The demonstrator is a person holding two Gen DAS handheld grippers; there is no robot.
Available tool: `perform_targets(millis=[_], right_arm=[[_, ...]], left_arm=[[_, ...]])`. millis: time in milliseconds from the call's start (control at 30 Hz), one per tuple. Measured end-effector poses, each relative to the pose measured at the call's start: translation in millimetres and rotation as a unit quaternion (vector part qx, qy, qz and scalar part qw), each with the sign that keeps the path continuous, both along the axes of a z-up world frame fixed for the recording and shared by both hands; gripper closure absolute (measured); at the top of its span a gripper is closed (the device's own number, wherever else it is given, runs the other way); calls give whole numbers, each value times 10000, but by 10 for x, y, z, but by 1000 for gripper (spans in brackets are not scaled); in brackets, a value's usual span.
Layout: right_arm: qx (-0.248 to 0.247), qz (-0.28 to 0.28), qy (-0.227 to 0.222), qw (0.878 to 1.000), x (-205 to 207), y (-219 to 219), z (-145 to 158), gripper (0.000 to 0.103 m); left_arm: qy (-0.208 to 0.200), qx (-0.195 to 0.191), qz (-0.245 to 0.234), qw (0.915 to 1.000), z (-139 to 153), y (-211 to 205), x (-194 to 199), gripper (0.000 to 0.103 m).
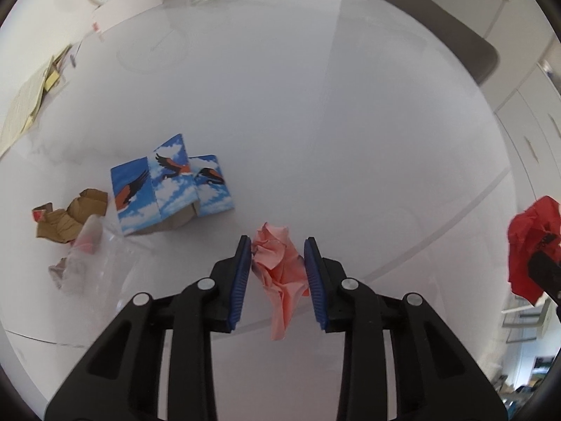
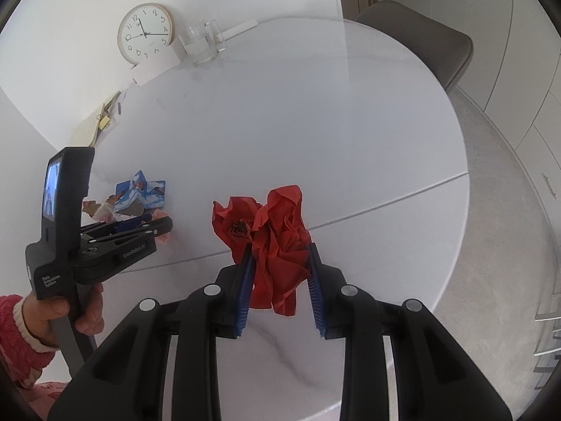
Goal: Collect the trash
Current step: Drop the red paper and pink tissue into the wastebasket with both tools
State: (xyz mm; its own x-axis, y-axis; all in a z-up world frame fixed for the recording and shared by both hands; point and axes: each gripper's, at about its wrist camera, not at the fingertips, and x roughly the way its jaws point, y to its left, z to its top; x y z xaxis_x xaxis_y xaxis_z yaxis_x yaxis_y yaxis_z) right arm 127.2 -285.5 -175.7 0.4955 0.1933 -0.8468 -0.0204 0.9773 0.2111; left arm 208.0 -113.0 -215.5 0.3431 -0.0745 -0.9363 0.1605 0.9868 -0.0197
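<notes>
My left gripper (image 1: 277,245) is shut on a crumpled pink paper (image 1: 280,266) and holds it above the white round table (image 1: 315,105). My right gripper (image 2: 280,251) is shut on a crumpled red paper (image 2: 273,235), also held above the table. The red paper shows at the right edge of the left wrist view (image 1: 529,245). The left gripper shows in the right wrist view (image 2: 154,226), held in a hand. A flattened blue box with a bird picture (image 1: 168,186) lies on the table to the left, with crumpled brown cardboard (image 1: 70,217) and clear plastic wrap (image 1: 84,263) beside it.
A round wall clock (image 2: 145,33) and a clear glass container (image 2: 201,44) stand at the table's far edge. Papers (image 1: 28,101) lie at the far left. A grey chair (image 2: 424,38) stands behind the table. White cabinets line the right side.
</notes>
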Motion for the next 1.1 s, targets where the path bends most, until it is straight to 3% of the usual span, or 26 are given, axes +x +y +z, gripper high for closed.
perform_targets(millis=[300,500,800,833,900,933,967,1100], right_arm=[[-156,-96,23,9998,-1064,-201,153,73],[-144,-145,287,9994,-1887,-307,41,71],[39,27,609,9981,-2633,-258,-311,71],[30,69,611,9981,-2668,-244,-345,68],[52,143,649,9978,-2723,-216,-434,50],[27,143,668,9977,-2750,-204,-474,29],[-21,121,655,9978,-2789,-202,-493,17],[-109,-9,724,9973,-2894,-213,-552,7]], left_arm=[[-131,-347,-1013,9942,540,-357,-932,72],[15,-417,-1622,9859,572,-512,-1806,71],[187,-370,-1869,9815,527,-688,-2647,71],[179,-349,-1887,9812,525,-707,-2698,71],[166,-331,-1892,9812,527,-726,-2774,71],[169,-328,-1893,9812,495,-715,-2770,71],[172,-318,-1897,9812,482,-713,-2784,71],[142,-286,-1928,9807,501,-711,-2904,70]])
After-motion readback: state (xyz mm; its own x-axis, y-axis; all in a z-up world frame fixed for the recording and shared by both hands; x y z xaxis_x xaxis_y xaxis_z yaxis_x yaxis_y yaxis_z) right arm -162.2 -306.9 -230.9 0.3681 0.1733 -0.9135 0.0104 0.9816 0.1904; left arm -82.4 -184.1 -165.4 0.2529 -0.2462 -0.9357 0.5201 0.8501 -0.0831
